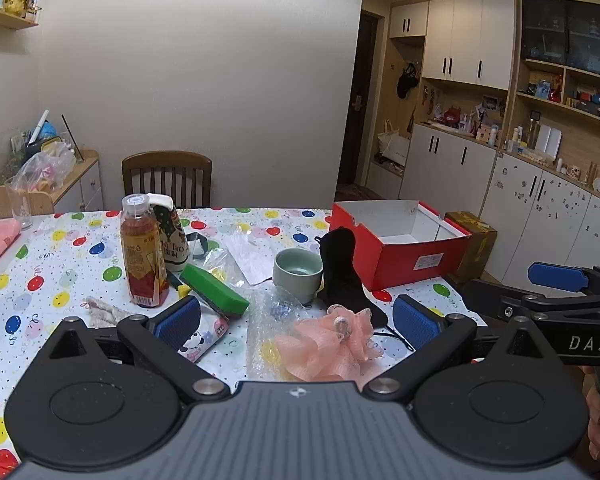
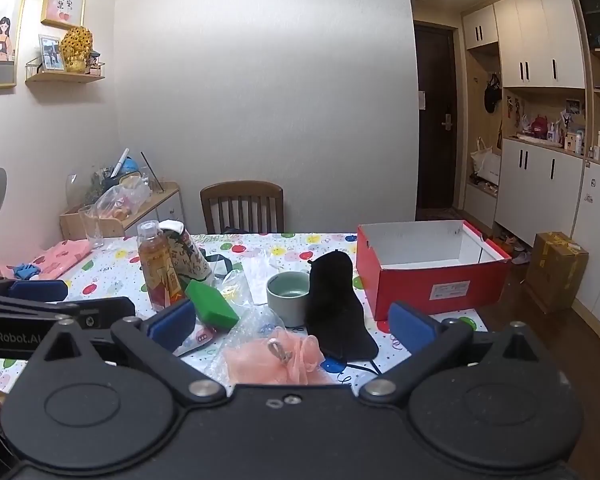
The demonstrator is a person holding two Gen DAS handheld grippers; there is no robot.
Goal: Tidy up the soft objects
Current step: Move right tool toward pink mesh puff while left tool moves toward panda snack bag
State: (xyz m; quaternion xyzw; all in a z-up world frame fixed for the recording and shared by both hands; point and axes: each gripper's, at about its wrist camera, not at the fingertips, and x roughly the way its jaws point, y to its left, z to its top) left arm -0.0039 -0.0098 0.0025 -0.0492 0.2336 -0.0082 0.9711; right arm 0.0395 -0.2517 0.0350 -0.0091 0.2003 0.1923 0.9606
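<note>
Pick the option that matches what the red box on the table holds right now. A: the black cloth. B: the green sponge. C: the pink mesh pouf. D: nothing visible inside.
D: the red box shows only bare white walls inside, while the pink mesh pouf, green sponge and black cloth all lie on the table outside it.

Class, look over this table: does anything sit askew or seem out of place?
Yes. The black sock is draped up against the green cup instead of lying flat. The green sponge rests tilted on other clutter. The red box is open and holds none of the soft things yet.
</note>
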